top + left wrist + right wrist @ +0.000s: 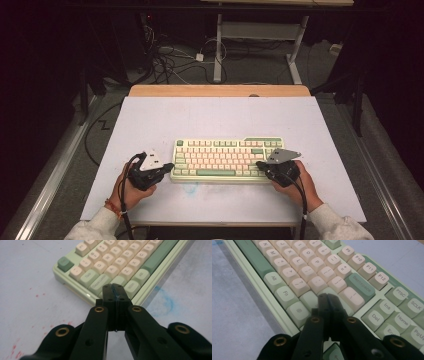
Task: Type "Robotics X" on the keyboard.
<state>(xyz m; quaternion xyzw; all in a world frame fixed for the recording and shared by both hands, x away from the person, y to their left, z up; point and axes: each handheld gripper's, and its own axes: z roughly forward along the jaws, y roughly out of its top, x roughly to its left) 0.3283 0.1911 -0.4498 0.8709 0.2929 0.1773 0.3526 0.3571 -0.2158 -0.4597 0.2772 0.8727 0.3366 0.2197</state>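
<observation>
High view first: the keyboard (227,160) lies on the white mat (150,120), its long axis running from one hand to the other, and a gripper stands at each end of it. The left gripper (167,166) has its tips right at the keyboard's near left corner; the right gripper (261,165) has its tips over the keys at the near right end. Left gripper view now: the jaws are pressed together with nothing between them, and the keyboard (120,267) lies straight ahead of and just beyond the tips, which hang over the bottom-row corner keys. Whether the tips actually touch a key there is hard to say. Right gripper view: those jaws are together too, empty, and the tips sit over the green key below the Backspace (359,285), with the arrow and Del cluster off to the jaws' right. Contact looks likely here, but I can't call it for certain. So my read is key pressing with closed tips, each hand working its own end. Which hand goes next depends on the key: anything in the left half lies ahead of the left jaws, anything around Enter or the function row ahead of the right. Both tips are equally close to the board, so neither has an edge. No containers on the mat, just the keyboard, and some faint red and blue smudges (165,305) near it.
</observation>
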